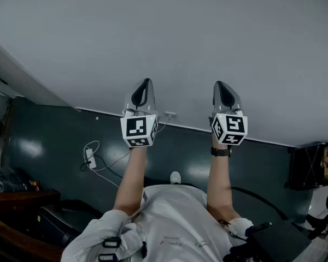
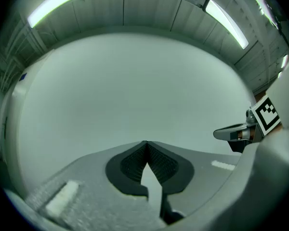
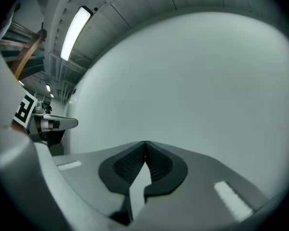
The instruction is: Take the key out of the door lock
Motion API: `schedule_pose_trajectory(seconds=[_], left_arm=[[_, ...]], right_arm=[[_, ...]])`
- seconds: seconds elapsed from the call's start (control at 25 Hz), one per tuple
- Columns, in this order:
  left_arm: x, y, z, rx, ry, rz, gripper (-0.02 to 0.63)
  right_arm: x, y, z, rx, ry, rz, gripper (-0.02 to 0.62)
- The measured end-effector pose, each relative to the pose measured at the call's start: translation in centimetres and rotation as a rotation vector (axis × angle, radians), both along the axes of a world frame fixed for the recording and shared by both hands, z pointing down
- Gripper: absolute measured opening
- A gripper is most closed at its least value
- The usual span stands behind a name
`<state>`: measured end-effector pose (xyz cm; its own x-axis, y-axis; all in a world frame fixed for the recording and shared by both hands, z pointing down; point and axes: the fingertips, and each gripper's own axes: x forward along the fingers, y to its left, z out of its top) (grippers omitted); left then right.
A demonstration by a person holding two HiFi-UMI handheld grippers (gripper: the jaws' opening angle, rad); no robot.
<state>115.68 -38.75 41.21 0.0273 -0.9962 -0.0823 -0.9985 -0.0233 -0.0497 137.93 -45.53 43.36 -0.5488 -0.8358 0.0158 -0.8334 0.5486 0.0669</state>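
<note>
Both grippers are held side by side at arm's length in front of a plain pale wall point(image 1: 208, 42). In the head view my left gripper point(image 1: 145, 82) and my right gripper point(image 1: 222, 84) point at that wall, each with its marker cube below. The left gripper point(image 2: 145, 143) has its ribbed pads meeting at the tips with nothing between them. The right gripper point(image 3: 145, 143) is shut the same way and holds nothing. No key, lock or door shows in any view.
A dark floor point(image 1: 54, 146) lies below the wall, with a white cable and plug point(image 1: 91, 158) on it. Dark furniture point(image 1: 22, 201) stands at the left and a black cabinet point(image 1: 306, 165) at the right. Ceiling light strips point(image 2: 226, 18) show above.
</note>
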Motion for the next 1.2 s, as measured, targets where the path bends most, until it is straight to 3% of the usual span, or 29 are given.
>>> schedule_pose_trajectory(seconds=[0.24,0.52,0.8,0.96,1.2], left_arm=[[-4.4,3.5,-0.6,-0.01,0.013,-0.068,-0.002],[-13.5,9.3,-0.7,-0.02,0.074,-0.214,-0.002],[-28.0,22.0,-0.4,-0.014,0.098,-0.55,0.002],[-34.9,30.2,-1.2,0.021,0.063,-0.758,0.002],[-42.0,39.4,-2.1,0.041,0.022,-0.936,0.002]], right_arm=[[-5.4,1.0,-1.1,-0.003,-0.011,-0.1,0.005],[-19.1,1.6,0.0,-0.061,-0.051,-0.358,0.005],[-35.9,6.4,0.6,-0.082,-0.096,-0.619,0.005],[-45.4,11.6,0.0,-0.081,-0.094,-0.79,0.002],[-57.8,20.9,-1.8,-0.037,-0.089,-0.987,-0.005]])
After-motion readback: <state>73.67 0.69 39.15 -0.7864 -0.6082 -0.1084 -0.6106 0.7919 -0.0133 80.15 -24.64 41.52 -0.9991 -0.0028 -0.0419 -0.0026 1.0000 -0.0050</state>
